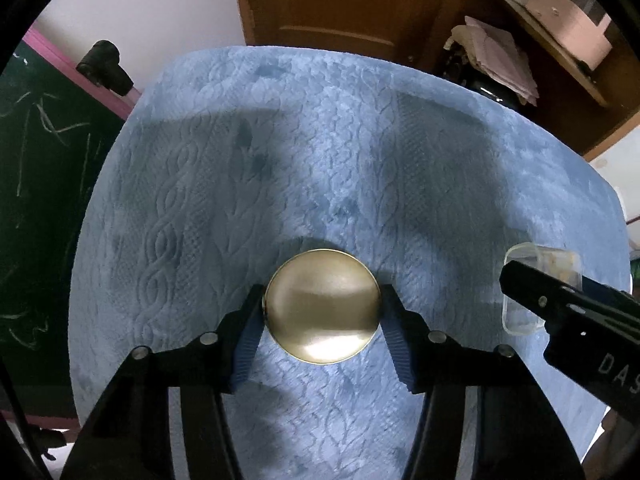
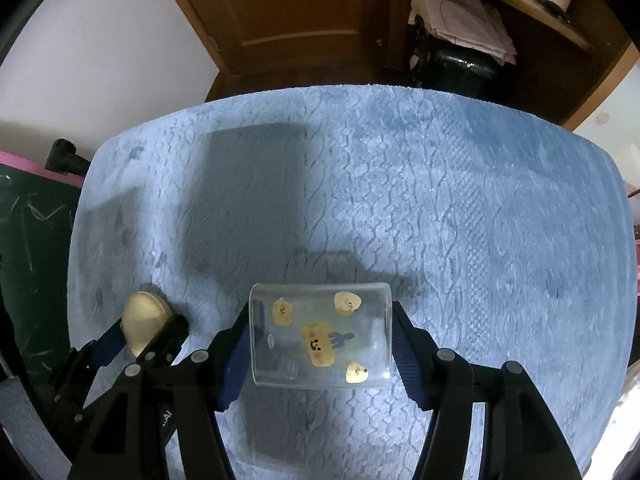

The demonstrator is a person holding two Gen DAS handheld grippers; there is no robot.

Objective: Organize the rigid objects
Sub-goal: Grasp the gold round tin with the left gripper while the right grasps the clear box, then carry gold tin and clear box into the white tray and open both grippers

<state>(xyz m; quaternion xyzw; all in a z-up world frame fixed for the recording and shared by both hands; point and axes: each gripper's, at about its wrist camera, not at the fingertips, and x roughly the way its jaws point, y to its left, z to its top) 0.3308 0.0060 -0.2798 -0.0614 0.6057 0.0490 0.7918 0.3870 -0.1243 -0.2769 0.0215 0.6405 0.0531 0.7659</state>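
Observation:
A round gold metal lid [image 1: 321, 306] lies flat over the blue knitted blanket [image 1: 320, 140], and my left gripper [image 1: 322, 296] is shut on it, a blue pad pressing each side of its rim. In the right wrist view the same gold lid [image 2: 144, 320] sits in the left gripper [image 2: 150, 330] at the lower left. My right gripper [image 2: 320, 316] is shut on a clear plastic box [image 2: 320, 336] with yellow cartoon stickers, both pads against its short sides. In the left wrist view the clear box [image 1: 524, 256] shows at the right, partly hidden behind a black right finger [image 1: 560, 308].
The blanket [image 2: 440, 200] covers the whole table, with its far edge near a brown door [image 2: 300, 20]. A black jar [image 2: 456, 68] topped with folded cloth and cluttered shelves stand at the back right. A green chalkboard [image 1: 40, 200] with a pink frame borders the left side.

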